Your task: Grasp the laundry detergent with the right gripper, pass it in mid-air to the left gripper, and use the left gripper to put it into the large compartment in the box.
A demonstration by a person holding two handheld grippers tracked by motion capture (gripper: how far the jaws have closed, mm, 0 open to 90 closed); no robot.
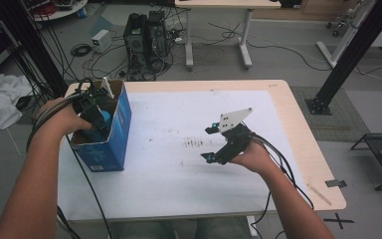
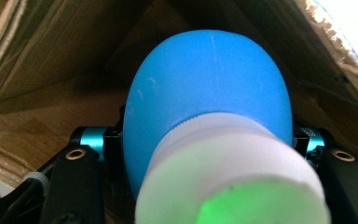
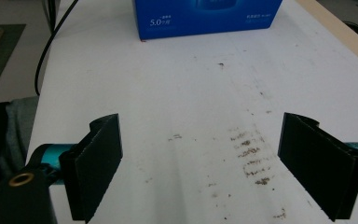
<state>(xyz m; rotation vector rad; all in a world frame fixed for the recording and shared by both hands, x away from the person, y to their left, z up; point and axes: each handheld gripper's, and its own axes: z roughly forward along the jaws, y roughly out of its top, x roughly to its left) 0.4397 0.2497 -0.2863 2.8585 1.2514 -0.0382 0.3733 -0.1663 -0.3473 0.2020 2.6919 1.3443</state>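
1. Bottle (image 2: 209, 93): blue, rounded body with a white cap (image 2: 233, 182), seen large at the centre of the left gripper view, cap toward the camera. A green glow lies on the cap's lower face.
2. In the high view a bit of the blue bottle (image 1: 104, 118) shows at centre left of the frame, inside the open top of the box (image 1: 114, 139).
3. Box: blue cardboard, standing upright on the left part of the table (image 1: 179, 199). Its brown inner walls (image 2: 51, 51) surround the bottle in the left gripper view.
4. Left gripper (image 1: 93, 113): reaches down into the box, held by the left hand (image 1: 64, 119). Its jaws sit close on either side of the bottle's body, gripping it.
5. Right gripper (image 1: 212, 144): right of centre in the high view, just above the white tabletop, held by the right hand (image 1: 251, 158). Its jaws stand wide apart with nothing between them; in the right gripper view bare table shows between its pads (image 3: 98, 163).
6. Dark smudges (image 3: 251, 154) mark the white surface near the right gripper. The box front (image 3: 205, 16) sits at the top of that view, well apart from the jaws.
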